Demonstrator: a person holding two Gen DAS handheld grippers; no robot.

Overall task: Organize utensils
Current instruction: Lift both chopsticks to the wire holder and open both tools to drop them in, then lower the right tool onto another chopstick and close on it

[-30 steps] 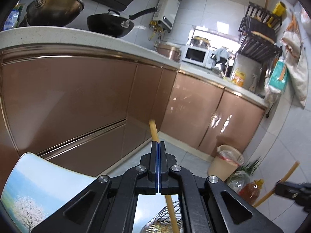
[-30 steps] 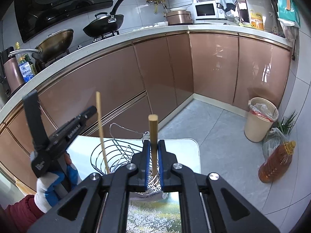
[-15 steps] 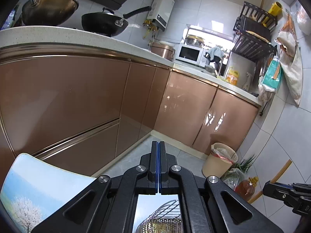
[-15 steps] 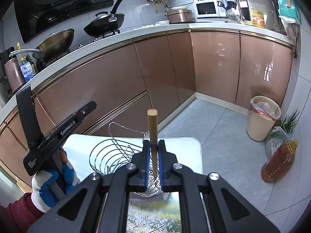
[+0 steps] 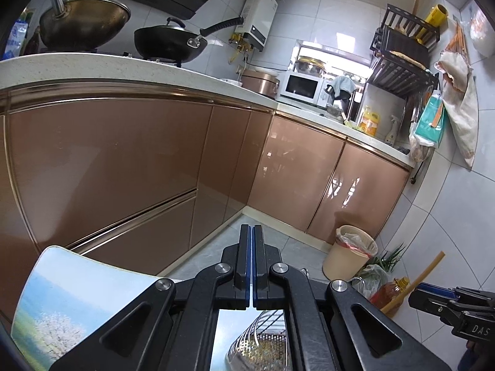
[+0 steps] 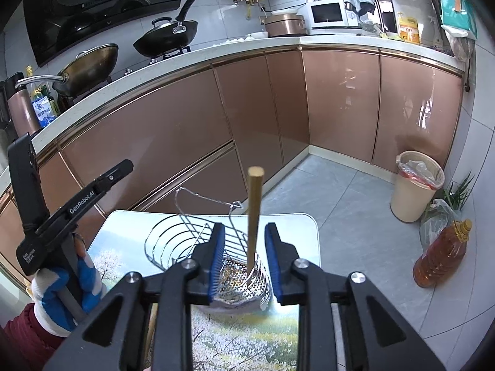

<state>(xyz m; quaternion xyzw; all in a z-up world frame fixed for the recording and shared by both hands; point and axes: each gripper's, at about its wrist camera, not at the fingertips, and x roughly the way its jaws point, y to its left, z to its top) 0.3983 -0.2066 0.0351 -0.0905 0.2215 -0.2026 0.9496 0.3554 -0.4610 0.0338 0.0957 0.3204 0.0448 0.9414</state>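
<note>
A thick wooden stick (image 6: pixel 254 210) stands upright in the perforated metal holder (image 6: pixel 241 278), which has a wire rack (image 6: pixel 173 241) attached. The holder sits on a small table with a landscape print (image 6: pixel 247 334). My right gripper (image 6: pixel 244 228) is opening around the stick, and its blue pads stand clear of it on both sides. My left gripper (image 5: pixel 250 228) is shut with nothing in it; in the right wrist view the left gripper (image 6: pixel 125 167) hovers left of the rack in a gloved hand (image 6: pixel 62 293). The left wrist view shows the right gripper (image 5: pixel 416 293) and stick (image 5: pixel 414 281) at the right edge.
Copper-coloured cabinets (image 6: pixel 185 130) run behind the table under a white counter (image 6: pixel 216 49) with two woks. On the tiled floor to the right are a beige bin (image 6: pixel 416 185), a bag of greens (image 6: pixel 445 213) and an oil bottle (image 6: pixel 442 253).
The thin stick the left gripper held a second ago is gone from it, and that gripper has drawn back and up. The right jaws have parted off the thick stick.
</note>
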